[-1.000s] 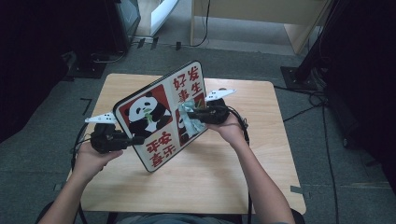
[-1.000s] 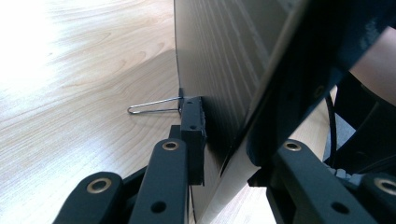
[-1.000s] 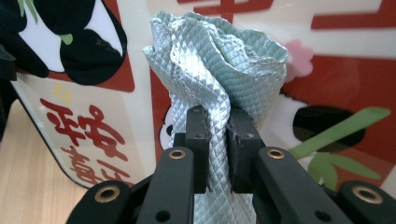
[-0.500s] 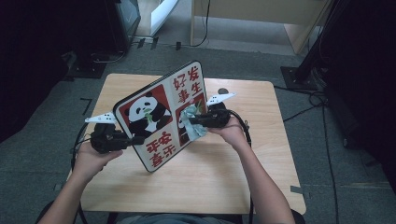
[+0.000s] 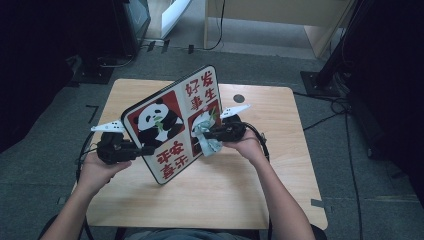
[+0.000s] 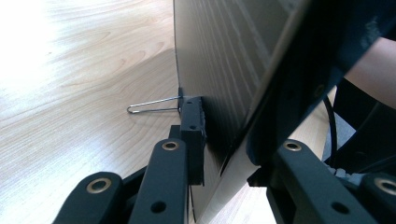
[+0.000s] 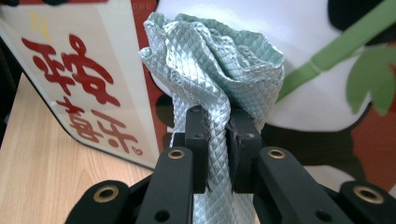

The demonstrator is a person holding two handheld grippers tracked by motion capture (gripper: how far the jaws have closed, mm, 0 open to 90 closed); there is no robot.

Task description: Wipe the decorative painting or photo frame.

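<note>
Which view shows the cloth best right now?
The right gripper view: the cloth sits close up, bunched and pinched between its jaws against the board. The high view shows it small.

Both hands reach in low; the left gripper (image 5: 145,149) and right gripper (image 5: 206,134) are squeezed tight.

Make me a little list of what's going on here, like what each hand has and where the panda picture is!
Work: wiping a panda board with a cloth
Panda board: tilted up on one edge on the wooden table
Left gripper: fingers shut on the board's edge
Right gripper: fingers shut on the cloth
Cloth: pale green, quilted, bunched, pressed against the board's picture side
Wire stand: sticks out from the board's back
</note>
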